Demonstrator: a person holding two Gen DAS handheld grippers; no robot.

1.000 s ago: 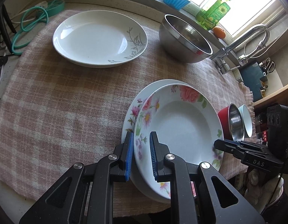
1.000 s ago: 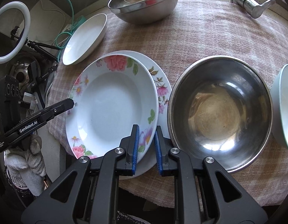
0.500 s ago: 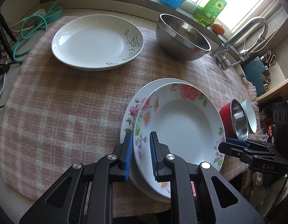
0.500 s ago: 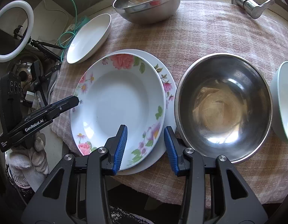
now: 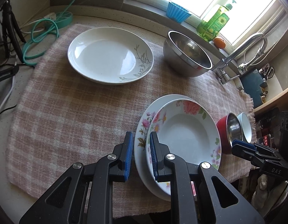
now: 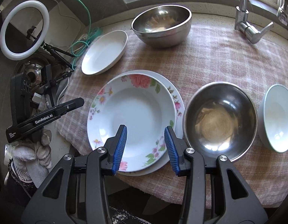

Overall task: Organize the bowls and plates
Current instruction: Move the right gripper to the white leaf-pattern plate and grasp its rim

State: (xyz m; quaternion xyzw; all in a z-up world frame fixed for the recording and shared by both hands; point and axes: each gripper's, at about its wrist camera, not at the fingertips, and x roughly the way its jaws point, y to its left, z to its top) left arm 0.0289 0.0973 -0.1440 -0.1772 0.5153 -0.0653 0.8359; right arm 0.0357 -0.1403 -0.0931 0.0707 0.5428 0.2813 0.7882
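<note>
Two flowered plates are stacked at the cloth's near edge; the upper one [image 5: 185, 132] [image 6: 132, 117] sits offset on the lower one [image 5: 142, 136] [image 6: 178, 100]. My left gripper [image 5: 140, 155] is open with a narrow gap, its fingers on either side of the stack's left rim. My right gripper [image 6: 145, 147] is open wide and empty, raised above the upper plate's near rim. A white plate with a leaf motif [image 5: 110, 56] [image 6: 104, 52] lies at the far left.
A large steel bowl [image 5: 186, 56] [image 6: 162, 26] stands at the back. A red-sided steel bowl [image 5: 229, 132] [image 6: 220, 119] and a small white bowl [image 5: 245, 127] [image 6: 278, 117] sit right of the stack. Faucet [image 5: 243, 50], cables [image 5: 41, 37] and ring light [image 6: 24, 29] flank the cloth.
My right gripper let go of the plate rim, opened wide and pulled back and up. My left gripper widened slightly and drew back; the stack stayed on the cloth.
</note>
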